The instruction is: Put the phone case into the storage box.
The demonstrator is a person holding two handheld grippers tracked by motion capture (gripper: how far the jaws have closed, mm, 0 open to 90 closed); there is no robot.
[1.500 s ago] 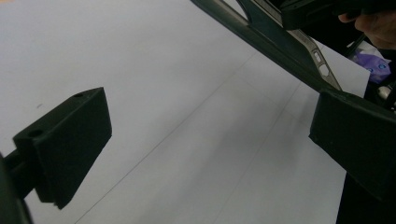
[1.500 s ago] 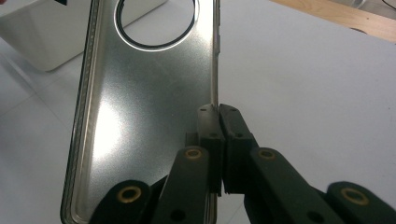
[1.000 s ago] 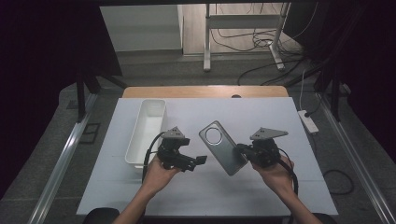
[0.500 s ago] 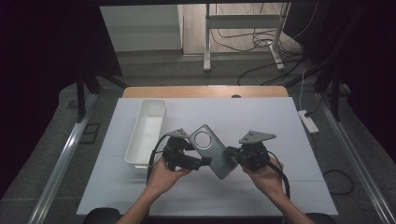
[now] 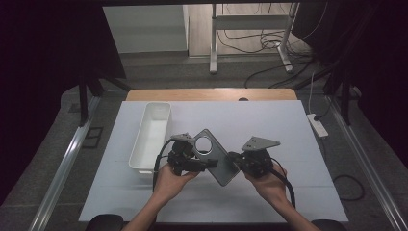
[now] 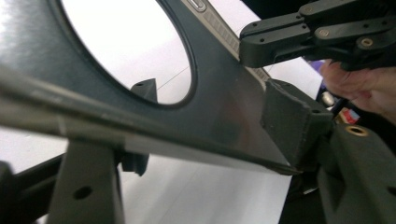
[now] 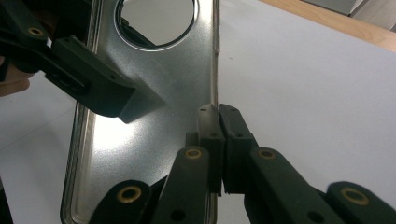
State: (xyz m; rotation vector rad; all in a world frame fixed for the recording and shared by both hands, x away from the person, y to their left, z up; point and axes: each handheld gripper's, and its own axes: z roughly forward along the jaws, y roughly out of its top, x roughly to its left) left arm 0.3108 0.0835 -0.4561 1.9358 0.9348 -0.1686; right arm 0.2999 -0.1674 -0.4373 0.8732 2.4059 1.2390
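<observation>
The grey phone case (image 5: 211, 155) with a round camera hole is held tilted above the white desk (image 5: 288, 130). The left hand-held gripper (image 5: 204, 165) clamps one long edge; the right hand-held gripper (image 5: 232, 157) pinches the opposite edge. A white tray (image 5: 150, 134) lies just left.

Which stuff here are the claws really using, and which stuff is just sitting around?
In use:
- phone case, grey with a round hole, held up over the table
- left claw, shut on one edge of it
- right claw, shut on the other edge

Just sitting around:
- white tray on the table
- power strip on the floor
</observation>
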